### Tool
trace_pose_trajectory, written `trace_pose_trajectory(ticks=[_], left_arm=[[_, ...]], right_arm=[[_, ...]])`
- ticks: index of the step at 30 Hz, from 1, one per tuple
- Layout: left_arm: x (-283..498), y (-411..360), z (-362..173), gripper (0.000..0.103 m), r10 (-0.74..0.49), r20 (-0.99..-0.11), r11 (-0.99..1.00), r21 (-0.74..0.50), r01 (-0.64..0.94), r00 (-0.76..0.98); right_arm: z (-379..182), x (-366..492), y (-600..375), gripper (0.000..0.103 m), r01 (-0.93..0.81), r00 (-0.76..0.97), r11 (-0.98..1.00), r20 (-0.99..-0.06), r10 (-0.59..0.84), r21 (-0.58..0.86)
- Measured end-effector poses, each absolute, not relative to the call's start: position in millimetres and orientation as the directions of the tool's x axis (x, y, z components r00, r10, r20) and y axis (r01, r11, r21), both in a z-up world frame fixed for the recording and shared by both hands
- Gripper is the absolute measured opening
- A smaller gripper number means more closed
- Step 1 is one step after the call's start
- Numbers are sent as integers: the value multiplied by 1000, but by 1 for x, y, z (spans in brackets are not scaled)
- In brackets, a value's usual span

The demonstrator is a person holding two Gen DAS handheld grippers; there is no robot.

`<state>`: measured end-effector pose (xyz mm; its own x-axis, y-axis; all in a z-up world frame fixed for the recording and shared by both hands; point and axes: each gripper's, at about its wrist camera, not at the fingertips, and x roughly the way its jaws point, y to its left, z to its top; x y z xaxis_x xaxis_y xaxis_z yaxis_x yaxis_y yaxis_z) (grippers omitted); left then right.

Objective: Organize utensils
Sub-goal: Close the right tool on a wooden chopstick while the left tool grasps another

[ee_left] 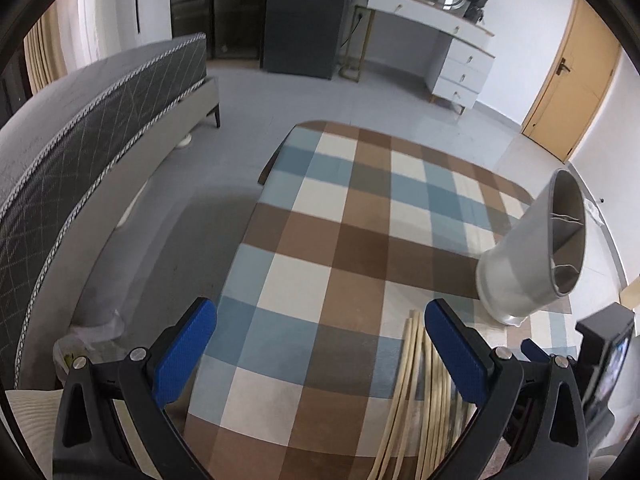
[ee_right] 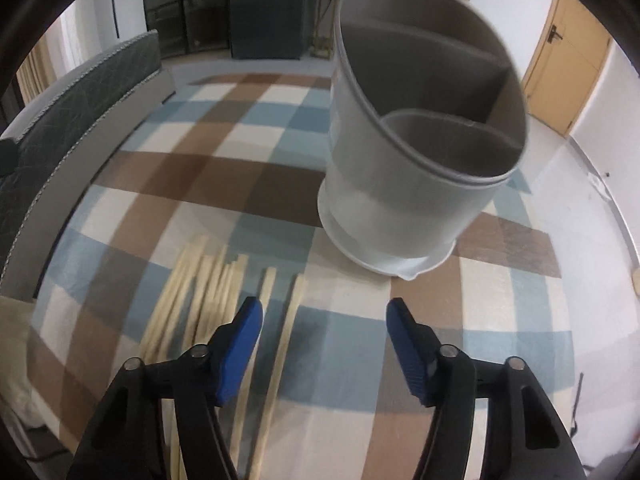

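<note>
Several pale wooden chopsticks [ee_right: 208,300] lie side by side on a checked tablecloth [ee_right: 180,172] of brown, blue and cream. A grey utensil holder [ee_right: 412,152] with a divided inside stands upright just beyond them, to the right. My right gripper [ee_right: 324,308] hovers open over the right edge of the bundle; one chopstick [ee_right: 286,344] runs under the gap beside its left finger, and nothing is gripped. In the left wrist view my left gripper [ee_left: 320,316] is open over bare cloth, with the chopsticks [ee_left: 416,380] by its right finger and the holder [ee_left: 520,264] further right.
A grey bed [ee_left: 80,140] runs along the left of the table. Beyond the table's far edge are pale floor, a dark cabinet [ee_left: 304,20], a white dresser [ee_left: 460,60] and a wooden door [ee_left: 572,80]. A black device [ee_left: 604,360] shows at the right edge.
</note>
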<state>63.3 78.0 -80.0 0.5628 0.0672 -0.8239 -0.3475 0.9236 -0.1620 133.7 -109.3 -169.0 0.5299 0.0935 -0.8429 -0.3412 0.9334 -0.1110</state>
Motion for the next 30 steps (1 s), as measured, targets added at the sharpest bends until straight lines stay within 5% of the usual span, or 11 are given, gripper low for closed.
trace_pose_trajectory(ticks=[11, 13, 14, 22, 30], left_arm=[[77, 83, -107, 101, 75, -870, 934, -110, -339, 487], [78, 81, -113, 101, 57, -881, 939, -112, -324, 471], [78, 80, -116, 101, 45, -885, 942, -117, -314, 464], [79, 50, -146, 101, -54, -922, 975, -131, -178, 383], [69, 28, -166, 101, -15, -950, 994, -48, -97, 312]], right_arm=[[-186, 148, -111, 33, -325, 466, 945, -877, 115, -49], [-184, 148, -112, 8, -329, 464, 943, -878, 119, -46], [-183, 147, -115, 5, -324, 461, 946, -879, 124, -37], [-161, 148, -148, 5, -279, 480, 952, -839, 255, 129], [-126, 138, -189, 5, -234, 532, 924, -755, 383, 303]])
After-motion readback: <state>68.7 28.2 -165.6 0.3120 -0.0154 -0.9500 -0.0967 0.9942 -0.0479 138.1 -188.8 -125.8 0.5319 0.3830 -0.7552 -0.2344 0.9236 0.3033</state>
